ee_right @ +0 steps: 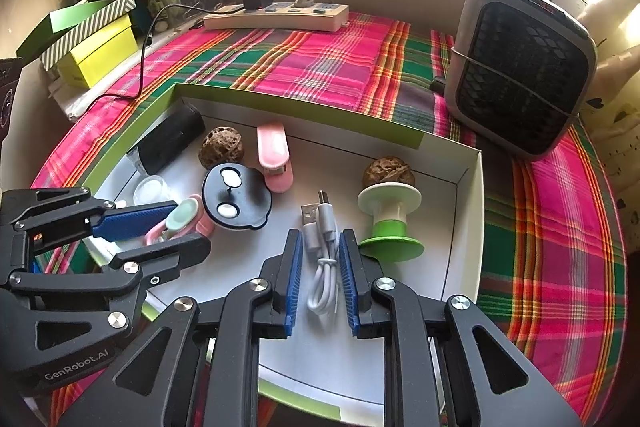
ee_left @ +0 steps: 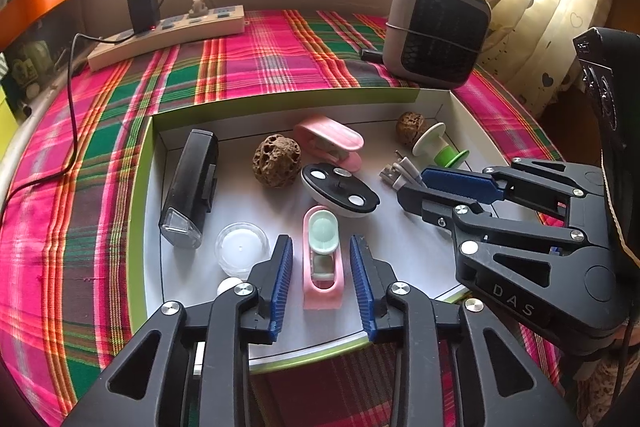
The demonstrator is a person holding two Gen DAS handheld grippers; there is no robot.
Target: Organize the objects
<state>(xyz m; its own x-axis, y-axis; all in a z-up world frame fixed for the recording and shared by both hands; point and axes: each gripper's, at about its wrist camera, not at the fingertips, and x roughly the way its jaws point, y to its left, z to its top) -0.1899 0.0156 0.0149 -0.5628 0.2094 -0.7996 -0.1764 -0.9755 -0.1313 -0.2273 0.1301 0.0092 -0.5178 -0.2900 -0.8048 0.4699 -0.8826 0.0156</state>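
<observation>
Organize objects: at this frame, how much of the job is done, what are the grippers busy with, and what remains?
Done, apparently: the box already holds the black lamp, two walnuts, pink clip, spool and clear jar. In hand: nothing gripped; the left gripper stands open around the pink-and-mint holder, and the right gripper flanks the white cable, pads not visibly pressing. Left: no loose items show on the plaid cloth.
</observation>
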